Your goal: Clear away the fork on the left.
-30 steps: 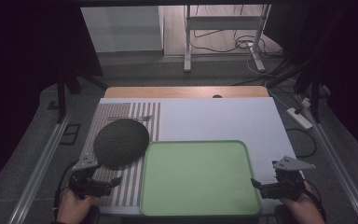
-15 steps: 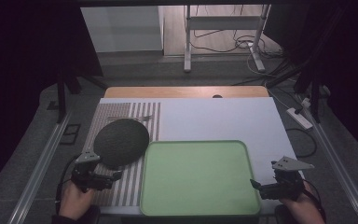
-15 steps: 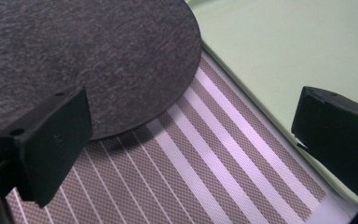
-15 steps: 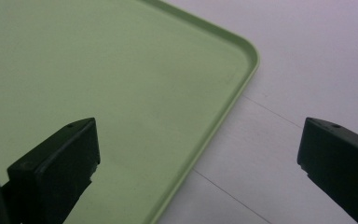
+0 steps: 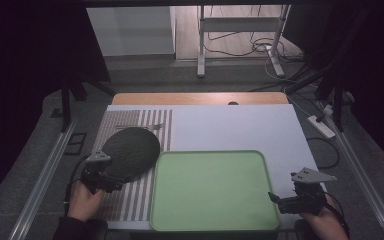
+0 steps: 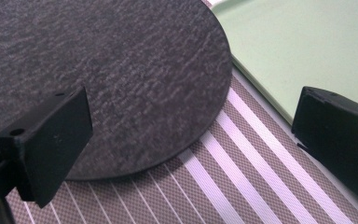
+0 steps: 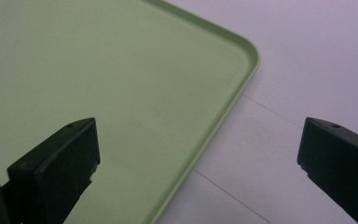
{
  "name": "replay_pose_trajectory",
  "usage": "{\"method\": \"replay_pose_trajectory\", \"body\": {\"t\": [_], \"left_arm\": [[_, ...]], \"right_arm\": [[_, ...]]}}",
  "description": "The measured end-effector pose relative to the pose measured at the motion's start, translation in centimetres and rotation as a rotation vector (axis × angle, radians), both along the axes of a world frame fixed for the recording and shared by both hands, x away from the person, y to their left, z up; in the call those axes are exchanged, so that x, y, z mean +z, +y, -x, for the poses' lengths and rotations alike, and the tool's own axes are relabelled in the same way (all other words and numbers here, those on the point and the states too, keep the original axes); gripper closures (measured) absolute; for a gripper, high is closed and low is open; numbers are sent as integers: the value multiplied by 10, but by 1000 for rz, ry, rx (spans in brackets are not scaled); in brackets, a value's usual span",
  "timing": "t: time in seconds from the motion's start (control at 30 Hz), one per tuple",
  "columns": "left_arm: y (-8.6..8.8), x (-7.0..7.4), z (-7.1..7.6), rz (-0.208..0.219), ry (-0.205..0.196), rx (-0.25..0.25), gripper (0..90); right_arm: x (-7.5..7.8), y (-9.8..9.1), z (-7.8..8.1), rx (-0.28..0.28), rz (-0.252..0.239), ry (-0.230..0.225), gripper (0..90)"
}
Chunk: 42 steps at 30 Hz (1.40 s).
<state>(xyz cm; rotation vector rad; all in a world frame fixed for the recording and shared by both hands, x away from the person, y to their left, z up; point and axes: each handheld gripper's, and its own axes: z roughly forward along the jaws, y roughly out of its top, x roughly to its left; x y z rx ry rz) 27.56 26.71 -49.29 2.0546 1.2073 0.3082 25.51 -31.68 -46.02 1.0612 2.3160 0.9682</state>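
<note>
The round dark plate [image 5: 130, 152] lies flat on the striped mat [image 5: 135, 197] at the near left of the tabletop [image 5: 230, 127], its right edge just beside the left rim of the green tray [image 5: 212, 154]. The left gripper [image 5: 111, 181] sits at the plate's near edge with its jaws spread wide, holding nothing. The right gripper [image 5: 276, 198] hovers at the tray's near right corner, its jaws also spread and empty.

The plate is thin and lies flush on the mat, so I judge the main risk to be a poor grip: if the jaws close with one above the rim and none beneath it, they would slip off or just push the plate along the mat toward the tray. A shallow pinch at the very edge could let the plate tilt and drop when lifted. On the right, a grip taken on the tray's low rim could slide off and nudge the tray.

The left gripper view shows the plate's rough, slate-like surface [image 6: 121, 79] and how one jaw stands over it while the other stands over the tray's side, which the high view is too coarse to show. The right gripper view shows the tray's rounded corner [image 7: 254, 56] lying between that gripper's jaws. The high view alone shows both grippers and the whole layout together.
</note>
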Motion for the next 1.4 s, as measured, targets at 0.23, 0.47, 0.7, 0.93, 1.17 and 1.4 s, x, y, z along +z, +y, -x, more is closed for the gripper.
{"method": "replay_pose_trajectory", "body": {"t": [0.23, 0.47, 0.7, 0.93, 1.17, 1.4], "left_arm": [[5, -3, -15, 25, 19, -2, 0], [3, -3, -30, 8, 30, -4, 0], [0, -5, -44, 20, 49, -13, 0], [1, -7, -59, 10, 60, -6, 0], [4, -9, -76, 12, 77, 0, 0], [7, -8, -93, 11, 78, 24, 0]], "right_arm": [[0, 0, 0, -1, 2, 2, 0], [0, 0, 0, -1, 1, 1, 0], [0, 0, 0, -2, -2, 3, 0], [0, 0, 0, -2, -4, 4, 0], [0, 0, -1, -2, -5, 4, 0], [0, 0, -1, -3, -5, 4, 0]]}}
